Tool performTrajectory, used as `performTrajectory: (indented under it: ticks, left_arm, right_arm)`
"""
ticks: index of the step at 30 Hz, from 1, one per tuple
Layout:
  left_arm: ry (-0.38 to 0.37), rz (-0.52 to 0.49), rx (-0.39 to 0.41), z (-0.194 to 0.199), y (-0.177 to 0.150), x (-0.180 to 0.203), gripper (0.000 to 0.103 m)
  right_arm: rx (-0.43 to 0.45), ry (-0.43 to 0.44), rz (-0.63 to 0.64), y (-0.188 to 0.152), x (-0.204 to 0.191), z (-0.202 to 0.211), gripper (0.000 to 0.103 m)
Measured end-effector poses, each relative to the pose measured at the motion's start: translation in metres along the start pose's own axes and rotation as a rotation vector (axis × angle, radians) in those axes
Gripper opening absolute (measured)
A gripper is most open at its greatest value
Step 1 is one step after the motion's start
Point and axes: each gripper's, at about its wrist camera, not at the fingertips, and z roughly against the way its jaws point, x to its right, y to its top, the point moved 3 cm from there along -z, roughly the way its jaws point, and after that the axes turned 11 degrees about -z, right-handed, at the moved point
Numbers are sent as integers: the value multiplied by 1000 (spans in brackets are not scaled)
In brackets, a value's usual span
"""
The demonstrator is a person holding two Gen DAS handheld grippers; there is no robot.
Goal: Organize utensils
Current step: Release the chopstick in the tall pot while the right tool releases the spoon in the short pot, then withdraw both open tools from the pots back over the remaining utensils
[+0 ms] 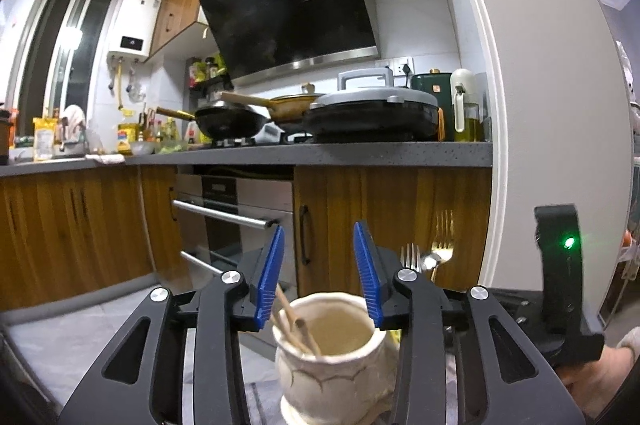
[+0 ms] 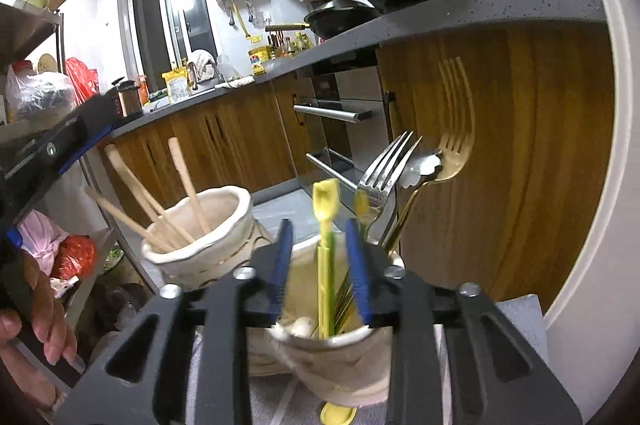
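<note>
Blue-padded fingers (image 1: pixel 276 273) of the left gripper (image 1: pixel 319 275) stand partly apart with nothing between the pads; they flank the mouth of a cream ceramic jar (image 1: pixel 336 369) that sits just below and in front of them, without touching its rim. Wooden chopsticks (image 1: pixel 296 329) lean inside this jar against its left wall. Right gripper (image 2: pixel 316 265), seen in its own wrist view, also has its blue fingers (image 2: pixel 356 265) partly apart; a yellow-green plastic utensil (image 2: pixel 326 257) rises upright through the gap, blurred, and the pads do not appear to press on it. That utensil stands in a second cream jar (image 2: pixel 344 365) directly beneath the right gripper. In the same jar, behind the fingers, stand a silver fork (image 2: pixel 384 169), a silver spoon (image 2: pixel 420 165) and a gold fork (image 2: pixel 456 129), all upright with heads up. Another yellow item (image 2: pixel 338 415) lies on the cloth at the jar's foot. Chopstick jar (image 2: pixel 204 241) stands just beside the second jar, to its left. A person's hand (image 2: pixel 44 313) grips the left gripper's body at the left edge. Background: wooden cabinet doors (image 1: pixel 384 221), grey countertop (image 1: pixel 360 153), black wok (image 1: pixel 232 123).
</note>
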Motion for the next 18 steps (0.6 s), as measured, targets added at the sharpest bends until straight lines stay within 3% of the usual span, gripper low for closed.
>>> performTrajectory:
  ticks: [3, 8, 10, 13, 18]
  left_arm:
    - [1, 3, -5, 15, -1, 1, 48]
    - [11, 27, -20, 40, -9, 5, 66]
    - [18, 28, -25, 47, -12, 7, 78]
    - [19, 19, -43, 59, -20, 15, 86]
    - [1, 12, -83, 73, -38, 27, 94]
  right_arm:
    - [22, 5, -3, -2, -2, 21, 33]
    - [58, -16, 13, -14, -2, 59, 62]
    - [72, -30, 9, -19, 0, 74, 89]
    - [66, -46, -1, -25, 5, 86, 98]
    - [57, -124, -5, -38, 15, 97, 98]
